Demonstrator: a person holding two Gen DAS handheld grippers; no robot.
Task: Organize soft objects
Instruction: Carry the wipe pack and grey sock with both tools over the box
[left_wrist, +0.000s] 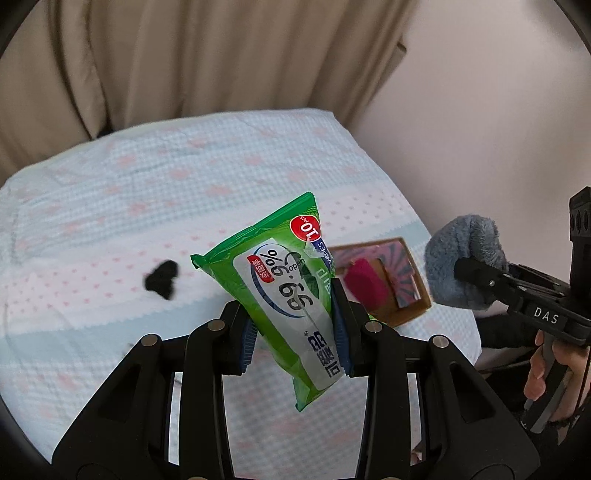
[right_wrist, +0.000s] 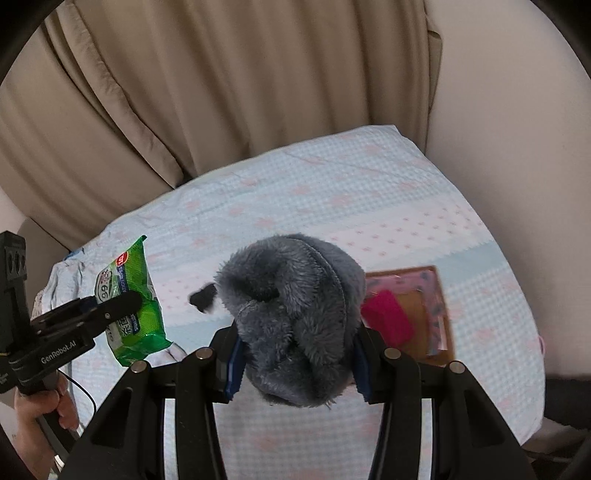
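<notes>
My left gripper (left_wrist: 293, 325) is shut on a green pack of wet wipes (left_wrist: 280, 288) and holds it in the air above the bed. The pack also shows in the right wrist view (right_wrist: 133, 314). My right gripper (right_wrist: 295, 354) is shut on a fluffy grey-blue soft thing (right_wrist: 295, 317), also held above the bed; it shows at the right of the left wrist view (left_wrist: 461, 266). A shallow cardboard box (left_wrist: 413, 302) with a patterned lining lies on the bed to the right and holds a magenta soft block (left_wrist: 365, 284). A small black soft thing (left_wrist: 162, 282) lies on the bedcover.
The bed has a light blue and pink patterned cover (left_wrist: 147, 192). Beige curtains (left_wrist: 184, 55) hang behind it and a pale wall (left_wrist: 480, 110) stands at its right. The bed's right edge drops off just past the box.
</notes>
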